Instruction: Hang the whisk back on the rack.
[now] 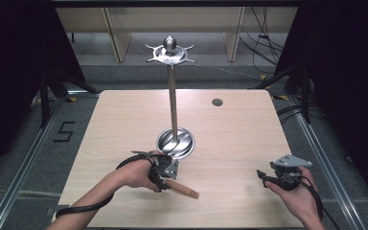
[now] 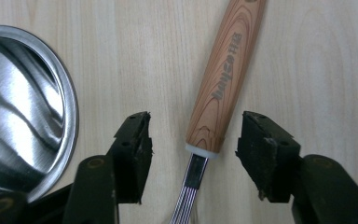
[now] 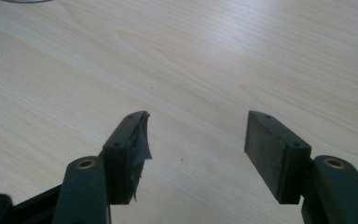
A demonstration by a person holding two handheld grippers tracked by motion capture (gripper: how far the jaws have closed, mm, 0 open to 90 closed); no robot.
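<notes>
Now, left claw [image 2: 193, 140]: jaws spread wide, gripping nothing; whisk handle [image 2: 226, 74] lies on the counter [image 2: 317, 56] between them
Handling: probably light, stiff, smooth wood; take the handle just ahead of the wires [image 2: 186, 205]
Right claw [image 3: 196, 140]: wide open, empty

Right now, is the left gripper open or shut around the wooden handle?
Open. In the left gripper view, the left gripper has both jaws clear of the wooden handle, with bare table visible on each side.
</notes>
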